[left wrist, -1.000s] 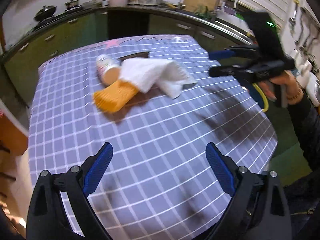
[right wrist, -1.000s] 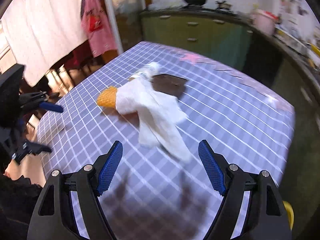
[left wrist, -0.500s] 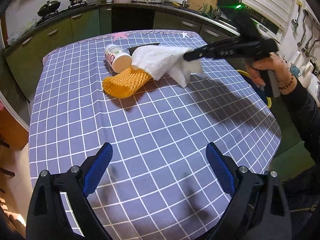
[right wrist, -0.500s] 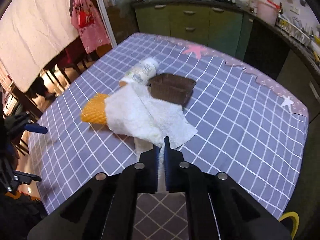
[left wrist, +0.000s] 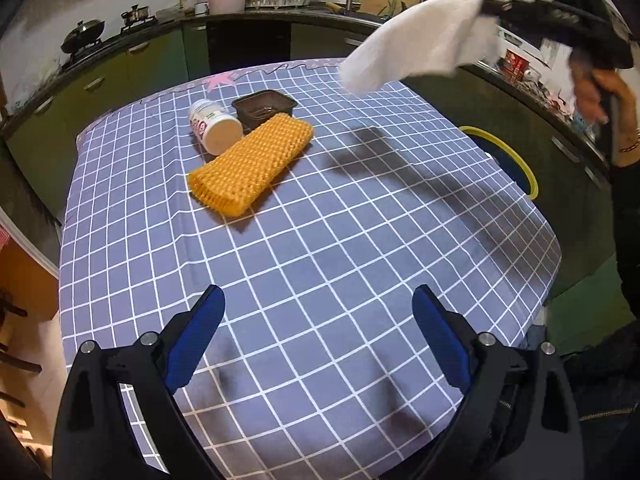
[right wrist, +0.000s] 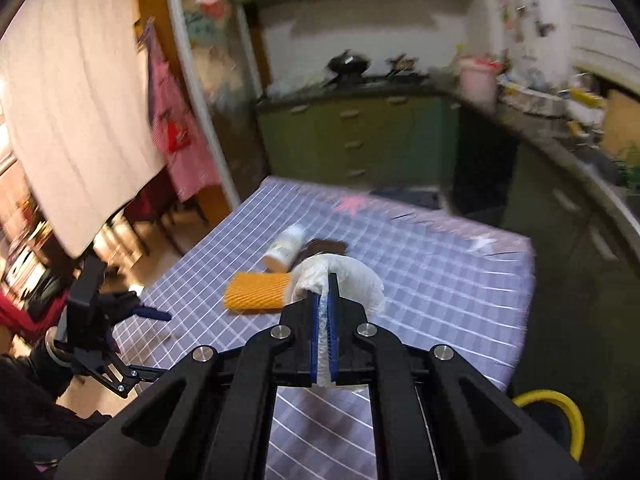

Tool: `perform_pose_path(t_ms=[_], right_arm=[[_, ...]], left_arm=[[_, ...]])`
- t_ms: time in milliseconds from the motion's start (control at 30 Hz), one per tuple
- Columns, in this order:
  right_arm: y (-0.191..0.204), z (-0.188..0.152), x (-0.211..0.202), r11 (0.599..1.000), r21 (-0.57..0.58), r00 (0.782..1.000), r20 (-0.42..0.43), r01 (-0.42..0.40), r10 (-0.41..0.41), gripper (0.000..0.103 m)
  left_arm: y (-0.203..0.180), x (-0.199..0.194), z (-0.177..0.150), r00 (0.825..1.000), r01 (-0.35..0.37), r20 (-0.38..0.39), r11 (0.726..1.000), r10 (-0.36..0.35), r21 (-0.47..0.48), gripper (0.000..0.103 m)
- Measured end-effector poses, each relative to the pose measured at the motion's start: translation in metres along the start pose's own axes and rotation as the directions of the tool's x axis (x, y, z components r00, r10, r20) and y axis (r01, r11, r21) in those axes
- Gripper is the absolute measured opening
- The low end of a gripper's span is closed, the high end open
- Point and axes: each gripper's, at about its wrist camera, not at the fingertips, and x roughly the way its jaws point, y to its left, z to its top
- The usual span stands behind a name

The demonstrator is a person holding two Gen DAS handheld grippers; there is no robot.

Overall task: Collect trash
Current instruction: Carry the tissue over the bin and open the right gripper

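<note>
1. Left wrist view: right tongs (left wrist: 490, 8) clenched on white tissue (left wrist: 416, 50), hanging above desk (left wrist: 360, 240).
2. Yellow-rimmed bin (left wrist: 528, 176) below, beside desk's right edge, nearer right hand.
3. Left tongs (left wrist: 318, 336) released, empty.

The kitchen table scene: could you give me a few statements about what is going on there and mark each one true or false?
1. The right gripper is clamped on a white paper towel held up off the table. True.
2. The left gripper is closed on the orange foam sleeve. False: it is open and empty, and the sleeve lies apart from it on the checked tablecloth.
3. A white bottle lies on its side next to the orange sleeve. True.
4. The dark plastic tray sits inside the yellow-rimmed bin. False: the tray is on the table, behind the sleeve; the bin stands beside the table.
5. The table is bare. False: bottle, tray and sleeve remain on it.
</note>
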Motion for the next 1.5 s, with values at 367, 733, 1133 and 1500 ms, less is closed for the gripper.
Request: perform_pose_path(t_ms=[367, 733, 1133, 1500], right_arm=[[-0.102, -0.057, -0.116, 0.916, 0.244, 0.947, -0.04, 0.318, -0.318, 0.005], [-0.201, -0.14, -0.109, 0.73, 0.385, 0.825, -0.243, 0.565, -0.511, 0.005], [-0.235, -0.209, -0.037, 0.694, 0.397, 0.786, -0.452, 0.601, -0.422, 0.006], [-0.227, -0.222, -0.056, 0.655, 0.414, 0.767, -0.457, 0.632, -0.451, 0.066]], left_arm=[[-0.027, 0.005, 0.011, 1.0, 0.028, 0.003, 0.997, -0.029, 0.074, 0.09], [-0.05, 0.007, 0.019, 1.0, 0.028, -0.007, 0.99, -0.027, 0.139, 0.09], [-0.048, 0.009, 0.019, 1.0, 0.022, -0.016, 0.99, -0.02, 0.14, 0.091], [-0.04, 0.008, 0.031, 1.0, -0.005, 0.008, 0.983, 0.004, 0.182, 0.094]])
